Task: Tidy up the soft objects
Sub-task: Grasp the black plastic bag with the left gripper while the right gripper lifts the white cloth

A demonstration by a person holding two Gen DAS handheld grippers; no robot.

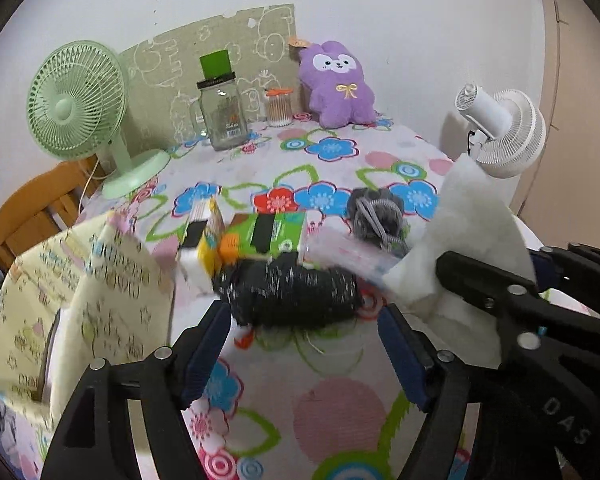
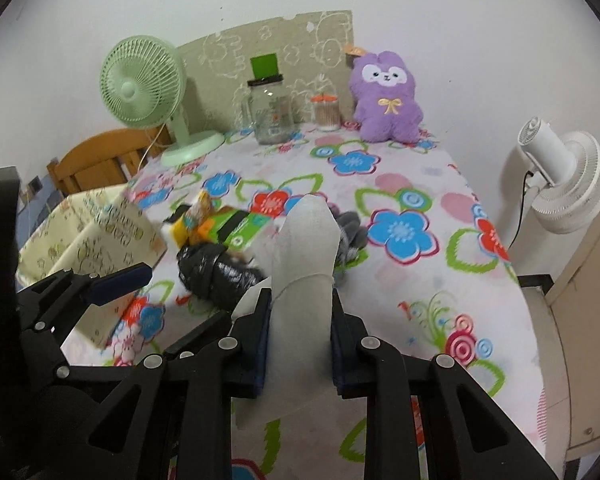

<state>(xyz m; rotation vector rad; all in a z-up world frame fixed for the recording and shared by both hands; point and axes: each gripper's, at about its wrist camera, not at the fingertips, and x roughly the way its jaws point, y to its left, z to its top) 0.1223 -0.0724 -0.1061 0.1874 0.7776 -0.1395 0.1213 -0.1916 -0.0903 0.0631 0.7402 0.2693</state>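
A white sock (image 2: 306, 240) is clamped between the 2 fingers of the right gripper (image 2: 300, 336) and held above the flowered tablecloth (image 2: 420, 280). The left gripper (image 1: 304, 344) is spread wide with nothing in it, just short of a black bundle (image 1: 292, 294). A grey sock (image 1: 376, 216) is seen beyond, and a patterned fabric box (image 1: 112, 288) stands at the left.

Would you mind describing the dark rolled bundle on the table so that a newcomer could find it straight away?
Start at the flowered tablecloth and go to the pile of small items near its front edge, beside the cream fabric bin. The dark rolled bundle lies at the front of that pile, just ahead of the open left gripper. It alone is black with light flecks; its neighbours are green, orange, grey or white.
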